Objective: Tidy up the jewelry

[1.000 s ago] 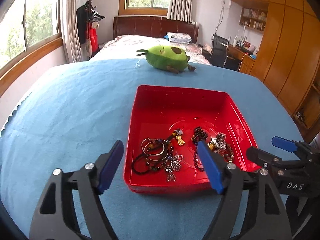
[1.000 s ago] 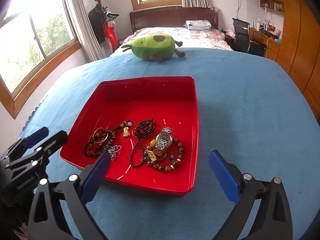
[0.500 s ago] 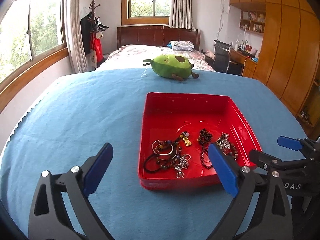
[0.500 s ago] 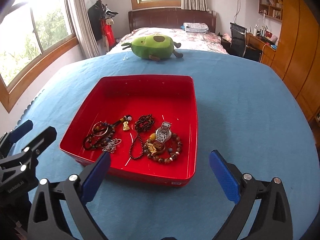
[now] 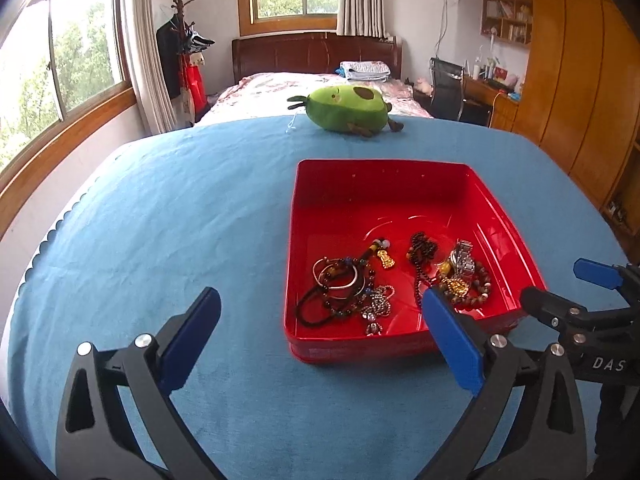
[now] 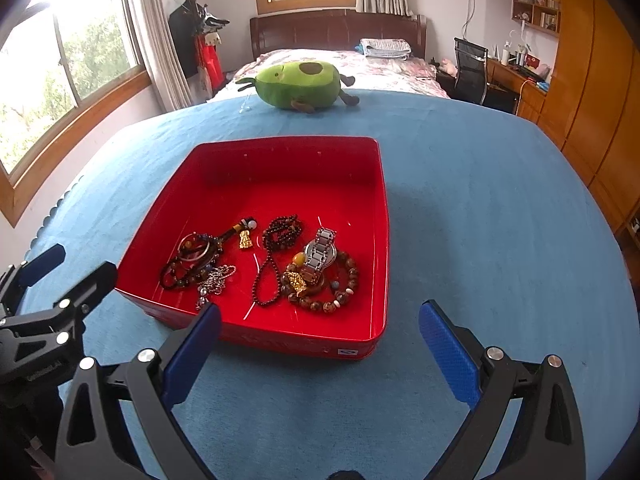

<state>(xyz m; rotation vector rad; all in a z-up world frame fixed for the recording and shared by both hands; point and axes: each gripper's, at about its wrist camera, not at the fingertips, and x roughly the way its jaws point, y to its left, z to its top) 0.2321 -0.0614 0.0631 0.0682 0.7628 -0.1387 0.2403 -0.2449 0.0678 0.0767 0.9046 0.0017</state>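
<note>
A red tray (image 5: 384,172) (image 6: 280,152) sits on the blue tablecloth. In it lie a silver watch (image 6: 320,248) (image 5: 462,258), a brown bead bracelet (image 6: 344,280), a dark bead necklace (image 6: 276,248) (image 5: 420,252), silver bangles with dark beads (image 5: 340,280) (image 6: 192,256) and a silver chain (image 5: 378,304). My left gripper (image 5: 320,340) is open and empty, in front of the tray's near left corner. My right gripper (image 6: 320,348) is open and empty, in front of the tray's near edge. Each gripper shows in the other's view, the right gripper (image 5: 576,292) and the left gripper (image 6: 68,272).
A green avocado plush toy (image 5: 344,110) (image 6: 300,84) lies at the table's far edge. Behind are a bed (image 5: 312,88), a coat rack (image 5: 184,40) at the left, and a desk with a chair (image 5: 448,88) and wooden wardrobes (image 5: 576,80) at the right.
Both grippers have drawn back and up from the tray, so it now sits farther off in both views. Both stay open. The jewelry has not moved.
</note>
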